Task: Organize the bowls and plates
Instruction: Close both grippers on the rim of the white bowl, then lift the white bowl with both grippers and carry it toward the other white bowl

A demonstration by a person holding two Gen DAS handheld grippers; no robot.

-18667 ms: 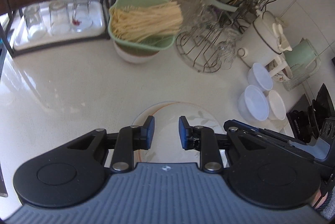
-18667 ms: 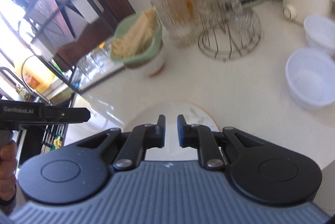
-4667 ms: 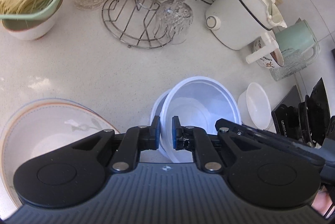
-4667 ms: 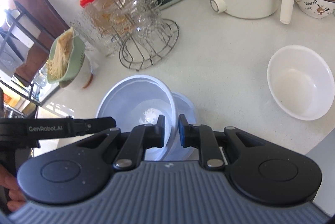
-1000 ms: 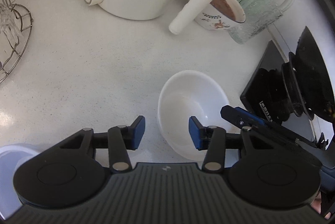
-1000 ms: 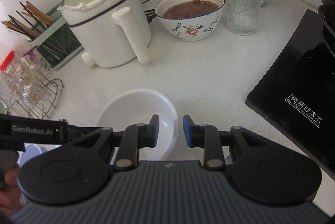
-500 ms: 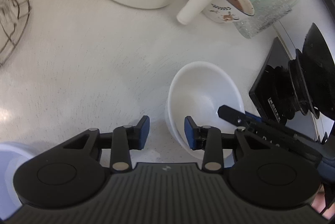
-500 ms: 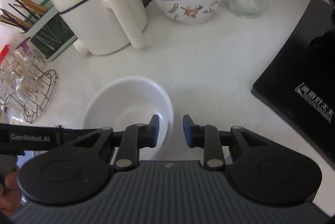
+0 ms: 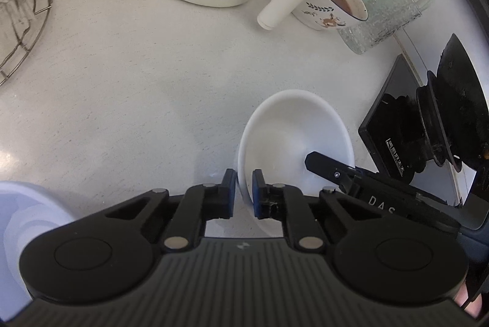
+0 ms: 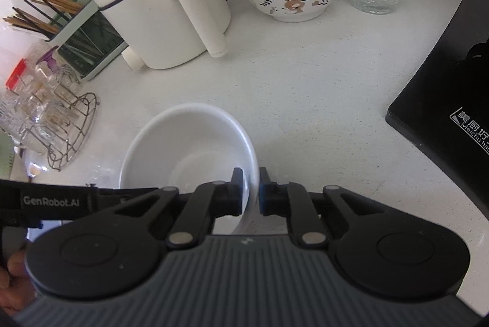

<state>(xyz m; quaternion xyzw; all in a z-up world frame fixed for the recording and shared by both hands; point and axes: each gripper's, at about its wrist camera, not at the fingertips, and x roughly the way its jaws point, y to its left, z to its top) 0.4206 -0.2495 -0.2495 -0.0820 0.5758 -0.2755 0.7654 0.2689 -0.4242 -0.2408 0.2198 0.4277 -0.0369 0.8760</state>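
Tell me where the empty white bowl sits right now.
The white bowl sits on the counter in front of the white kettle, left of the black cooktop, its rim pinched by the left gripper and right gripper.

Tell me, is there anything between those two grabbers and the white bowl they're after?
Nothing visible is in the way. The left gripper is clamped on one side of the white bowl rim, and the right gripper is clamped on the opposite side. The counter around the bowl is bare.
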